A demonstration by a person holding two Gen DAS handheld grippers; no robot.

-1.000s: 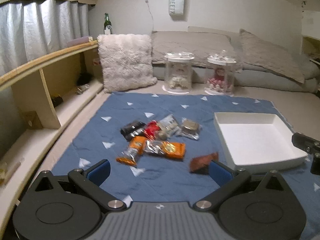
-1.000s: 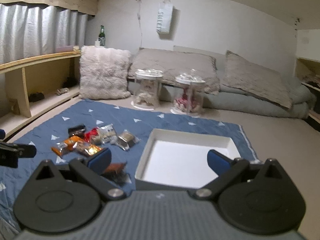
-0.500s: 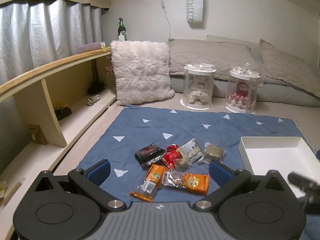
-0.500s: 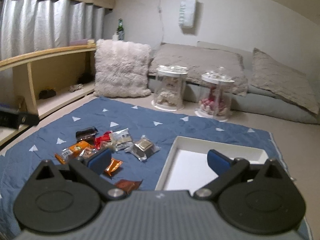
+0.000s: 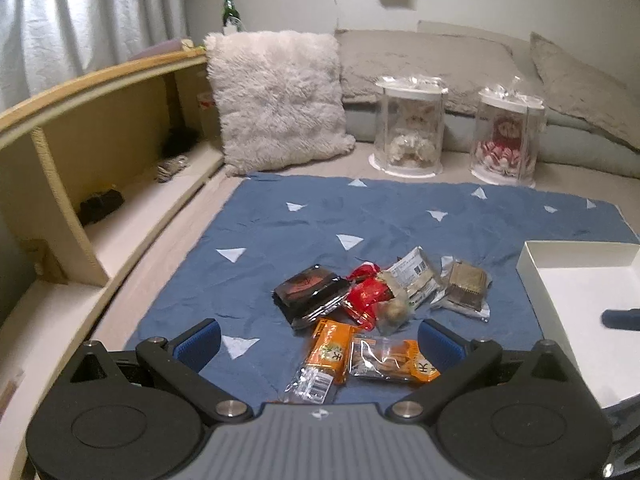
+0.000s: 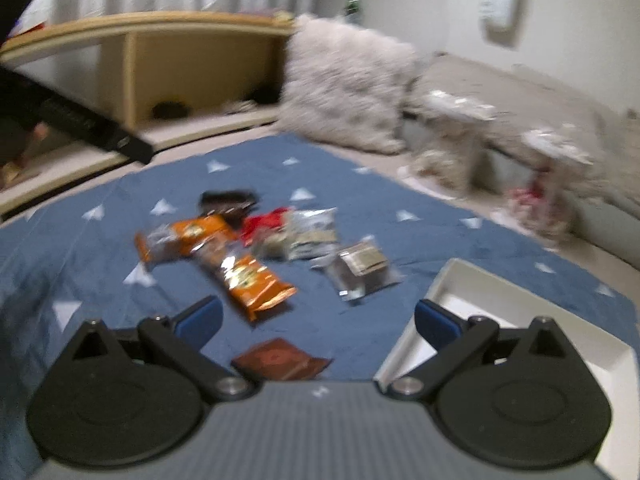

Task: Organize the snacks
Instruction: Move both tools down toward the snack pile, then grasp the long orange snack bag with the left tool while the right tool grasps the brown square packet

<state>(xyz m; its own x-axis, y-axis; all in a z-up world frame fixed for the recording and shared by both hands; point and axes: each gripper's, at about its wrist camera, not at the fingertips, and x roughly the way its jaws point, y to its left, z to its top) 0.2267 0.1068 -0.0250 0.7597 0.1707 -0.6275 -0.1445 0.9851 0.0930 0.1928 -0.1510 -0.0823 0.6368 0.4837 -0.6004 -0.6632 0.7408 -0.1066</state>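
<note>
Several snack packets lie in a loose pile on a blue mat [image 5: 320,220]: a black packet [image 5: 310,292], a red one [image 5: 366,294], a silver one [image 5: 418,276], a clear packet with a brown cake [image 5: 466,284] and two orange packets [image 5: 330,354] [image 5: 394,362]. My left gripper [image 5: 318,340] hovers open just above the orange packets. An empty white tray [image 5: 576,288] sits at the right. My right gripper [image 6: 316,318] is open over a brown packet [image 6: 280,362], with the tray [image 6: 460,284] at its right. The right wrist view is blurred.
A fluffy white pillow [image 5: 276,96] and two clear jars [image 5: 410,124] [image 5: 506,136] stand behind the mat, before grey cushions. A wooden shelf [image 5: 100,160] runs along the left. A dark part of the other gripper [image 6: 80,124] crosses the right wrist view's upper left.
Both grippers have swung left and moved in toward the snack pile. The tray has slid to the right edge in both views. Neither gripper has closed.
</note>
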